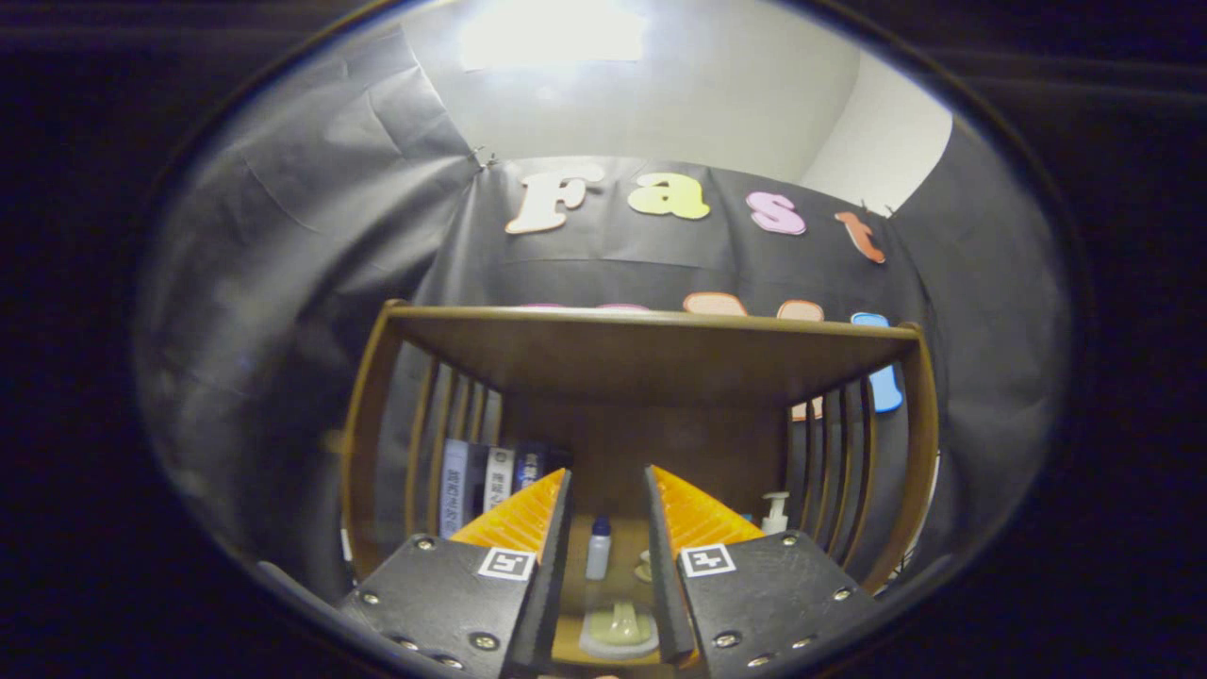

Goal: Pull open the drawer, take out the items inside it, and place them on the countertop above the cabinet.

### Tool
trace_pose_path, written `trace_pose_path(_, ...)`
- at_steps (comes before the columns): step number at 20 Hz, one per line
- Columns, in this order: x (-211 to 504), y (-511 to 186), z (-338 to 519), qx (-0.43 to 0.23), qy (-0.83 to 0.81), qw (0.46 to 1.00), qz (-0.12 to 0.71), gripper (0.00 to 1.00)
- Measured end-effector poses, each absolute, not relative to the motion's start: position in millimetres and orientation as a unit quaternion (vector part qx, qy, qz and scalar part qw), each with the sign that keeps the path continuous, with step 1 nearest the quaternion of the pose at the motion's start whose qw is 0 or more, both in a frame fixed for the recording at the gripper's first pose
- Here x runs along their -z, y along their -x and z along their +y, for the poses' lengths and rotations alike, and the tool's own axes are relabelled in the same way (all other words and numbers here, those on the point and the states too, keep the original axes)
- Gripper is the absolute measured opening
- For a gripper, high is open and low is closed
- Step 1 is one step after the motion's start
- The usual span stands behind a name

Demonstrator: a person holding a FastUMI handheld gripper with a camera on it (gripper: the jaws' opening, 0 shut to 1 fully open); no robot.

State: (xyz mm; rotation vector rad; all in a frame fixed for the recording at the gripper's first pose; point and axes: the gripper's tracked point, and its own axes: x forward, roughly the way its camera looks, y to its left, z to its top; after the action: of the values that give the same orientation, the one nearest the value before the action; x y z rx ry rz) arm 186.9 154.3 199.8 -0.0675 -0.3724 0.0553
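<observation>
While its fingers gape empty, the hand-held gripper (608,490) faces the cabinet (651,354).

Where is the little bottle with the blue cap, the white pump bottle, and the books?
Little bottle (598,549), gripper view: its pale body, beyond the open fingers.
Pump bottle (775,514), gripper view: its white pump head.
Books (483,479), gripper view: their upright spines.

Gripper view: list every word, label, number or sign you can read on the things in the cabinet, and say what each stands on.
No text here can be read.
Books standing behind the left slats: print on the spines, too blurred to read.
Hand-held gripper, open: a square marker on one finger and another on the other; patterns, not words.
Small bottle between the fingers and pump bottle: no legible label.
</observation>
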Motion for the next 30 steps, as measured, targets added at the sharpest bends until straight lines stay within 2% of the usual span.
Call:
trace_pose_path(2,-185,-157,152,-0.035,0.034,0.986,-0.158,0.42)
trace_pose_path(10,-76,-71,121,0.009,0.063,0.996,-0.060,0.61)
trace_pose_path(19,27,-56,134,-0.003,0.036,0.998,0.056,0.60)
trace_pose_path(22,48,-61,132,0.001,0.020,0.997,0.080,0.96)
trace_pose_path(30,56,-52,133,0.002,0.043,0.995,0.085,0.97)
